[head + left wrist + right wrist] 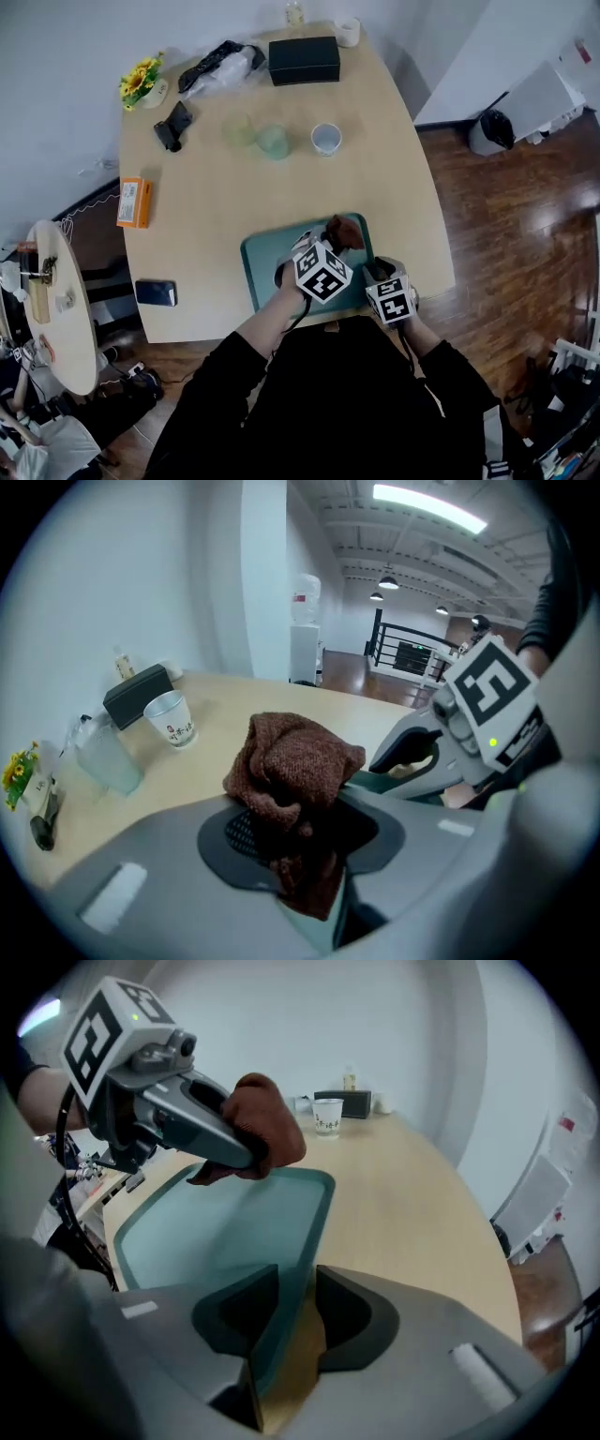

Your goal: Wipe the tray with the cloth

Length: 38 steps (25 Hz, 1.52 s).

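Brown knitted cloth (298, 757), soft and light, is pinched in our left gripper (300, 822) over the far right of the stiff teal tray (197, 1227); our right gripper (292, 1288) has jaws slightly apart astride the near right rim, a good hold

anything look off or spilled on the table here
Nothing stands out. The tray lies flat at the near edge of the table and looks bare. The cups stand upright, and no spill shows. The cloth is simply bunched up in the left claw.
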Each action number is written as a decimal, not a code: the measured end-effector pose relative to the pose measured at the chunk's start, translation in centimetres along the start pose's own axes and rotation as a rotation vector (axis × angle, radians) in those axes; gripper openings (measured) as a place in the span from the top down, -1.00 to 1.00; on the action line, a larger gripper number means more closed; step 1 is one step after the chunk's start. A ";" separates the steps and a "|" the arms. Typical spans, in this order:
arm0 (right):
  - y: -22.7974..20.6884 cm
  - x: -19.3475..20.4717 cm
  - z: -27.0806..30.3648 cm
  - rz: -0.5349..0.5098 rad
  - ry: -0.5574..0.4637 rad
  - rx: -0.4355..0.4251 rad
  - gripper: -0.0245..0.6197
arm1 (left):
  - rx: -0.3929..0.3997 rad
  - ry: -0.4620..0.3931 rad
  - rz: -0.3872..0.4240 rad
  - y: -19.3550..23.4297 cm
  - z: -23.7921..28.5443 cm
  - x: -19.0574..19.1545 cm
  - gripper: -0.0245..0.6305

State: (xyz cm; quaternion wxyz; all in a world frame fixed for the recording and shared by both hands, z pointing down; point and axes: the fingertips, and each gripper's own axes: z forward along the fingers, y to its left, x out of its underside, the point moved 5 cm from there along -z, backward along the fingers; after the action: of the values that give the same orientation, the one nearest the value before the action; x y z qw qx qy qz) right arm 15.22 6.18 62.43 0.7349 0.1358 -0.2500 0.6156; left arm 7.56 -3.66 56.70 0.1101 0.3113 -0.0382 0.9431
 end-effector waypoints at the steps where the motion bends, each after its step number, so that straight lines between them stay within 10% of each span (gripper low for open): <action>1: 0.2 -0.1 0.2 0.000 0.011 0.006 0.57 | -0.001 0.005 0.007 0.1 0.3 0.0 0.59; 10: -0.9 -0.4 0.0 0.017 0.027 0.038 0.76 | -0.017 0.052 0.154 -0.1 3.8 -1.2 0.58; 17: -0.6 -0.2 0.1 0.028 0.011 0.059 0.75 | -0.145 0.267 0.034 6.8 -3.5 13.3 0.59; 23: 0.0 -0.7 0.4 0.039 0.009 0.057 0.76 | -0.205 0.435 0.111 8.4 -8.5 20.1 0.59; 32: 0.3 -0.7 0.6 0.074 -0.008 0.065 0.78 | -0.257 0.420 0.033 5.7 -7.8 19.6 0.59; 38: 0.5 -0.6 0.4 0.059 0.002 0.063 0.78 | -0.145 0.332 0.123 1.4 -2.5 11.8 0.58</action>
State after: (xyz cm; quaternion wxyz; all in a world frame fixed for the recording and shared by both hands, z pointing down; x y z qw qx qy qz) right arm 14.57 5.56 62.42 0.7121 0.1510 -0.2338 0.6445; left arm -3.45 -2.47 61.77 0.0793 0.1398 -0.1062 0.9813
